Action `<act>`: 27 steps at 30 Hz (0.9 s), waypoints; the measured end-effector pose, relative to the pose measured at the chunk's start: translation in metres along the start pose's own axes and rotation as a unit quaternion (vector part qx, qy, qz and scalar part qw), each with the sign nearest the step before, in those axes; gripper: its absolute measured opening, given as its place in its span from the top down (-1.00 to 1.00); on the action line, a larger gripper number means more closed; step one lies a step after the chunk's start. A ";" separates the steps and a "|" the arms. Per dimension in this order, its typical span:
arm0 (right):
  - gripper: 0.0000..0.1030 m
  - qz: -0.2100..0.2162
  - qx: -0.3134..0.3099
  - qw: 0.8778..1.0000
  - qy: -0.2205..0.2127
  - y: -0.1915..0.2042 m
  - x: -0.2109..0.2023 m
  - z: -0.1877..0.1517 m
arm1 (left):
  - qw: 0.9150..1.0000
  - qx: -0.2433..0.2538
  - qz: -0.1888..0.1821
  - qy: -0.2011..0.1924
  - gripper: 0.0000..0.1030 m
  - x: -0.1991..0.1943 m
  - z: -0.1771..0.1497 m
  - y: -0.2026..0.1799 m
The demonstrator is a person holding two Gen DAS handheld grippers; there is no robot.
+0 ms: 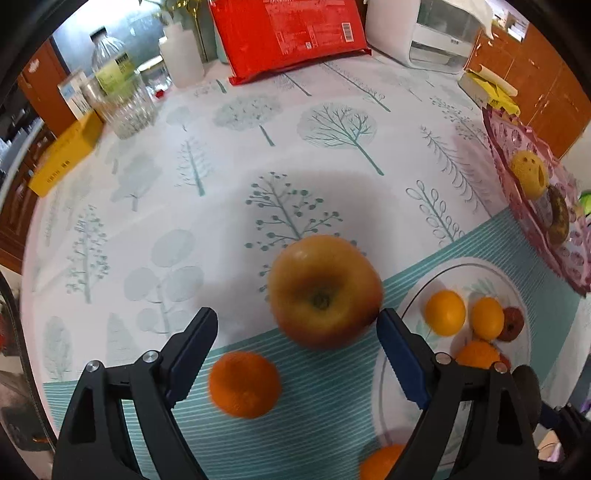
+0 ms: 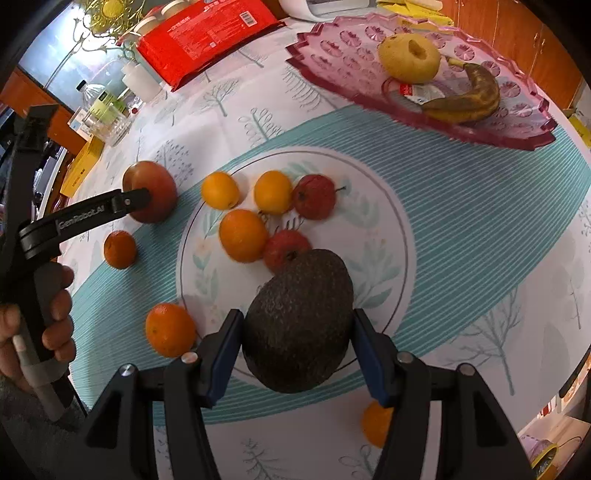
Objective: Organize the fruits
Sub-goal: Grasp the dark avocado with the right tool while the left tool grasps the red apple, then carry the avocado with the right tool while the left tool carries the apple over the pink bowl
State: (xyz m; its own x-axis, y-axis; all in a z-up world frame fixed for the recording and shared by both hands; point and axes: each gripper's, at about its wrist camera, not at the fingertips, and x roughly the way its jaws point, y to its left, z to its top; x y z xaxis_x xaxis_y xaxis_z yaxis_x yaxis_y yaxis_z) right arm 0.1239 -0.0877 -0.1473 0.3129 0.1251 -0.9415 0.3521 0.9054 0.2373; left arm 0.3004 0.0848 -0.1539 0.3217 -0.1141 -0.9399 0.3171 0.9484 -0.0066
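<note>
- The right gripper has its blue pads on either side of a dark, pebbly avocado and is clamped on it; the avocado fills the gap and sits over the near rim of the round printed plate.
- The left gripper stands wide apart. Its right finger is touching or just beside a large reddish-yellow apple, while the left finger is clear of it — nothing is gripped.
- In the right wrist view the apple lies on the tablecloth just left of the plate, with one tip of the left gripper against it.
- On the plate lie two small yellow-orange citrus, a larger orange and two small red fruits.
- Off the plate, on the teal striped band of the cloth, sit a small dark mandarin, another orange at the plate's near-left edge, and one more partly hidden behind the right finger.
- A pink glass dish at the far right holds a yellow fruit and a browned banana.
- A person's hand wraps the left gripper's handle — at the left edge of the right wrist view.
- A red packet and clear jars stand at the table's far side.
</note>
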 end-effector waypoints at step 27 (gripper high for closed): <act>-0.14 0.027 -0.028 0.999 -0.031 -0.013 -0.012 0.008 | 1.000 -0.015 -0.002 -0.001 -0.30 -0.011 -0.007 -0.020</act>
State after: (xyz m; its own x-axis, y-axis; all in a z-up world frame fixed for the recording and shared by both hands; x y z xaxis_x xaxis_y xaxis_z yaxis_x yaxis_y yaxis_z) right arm 0.1228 -0.1040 -0.1372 0.3840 0.1500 -0.9111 0.2833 0.9199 0.2709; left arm 0.2842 0.0689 -0.1458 0.3217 -0.1186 -0.9394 0.2919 0.9562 -0.0208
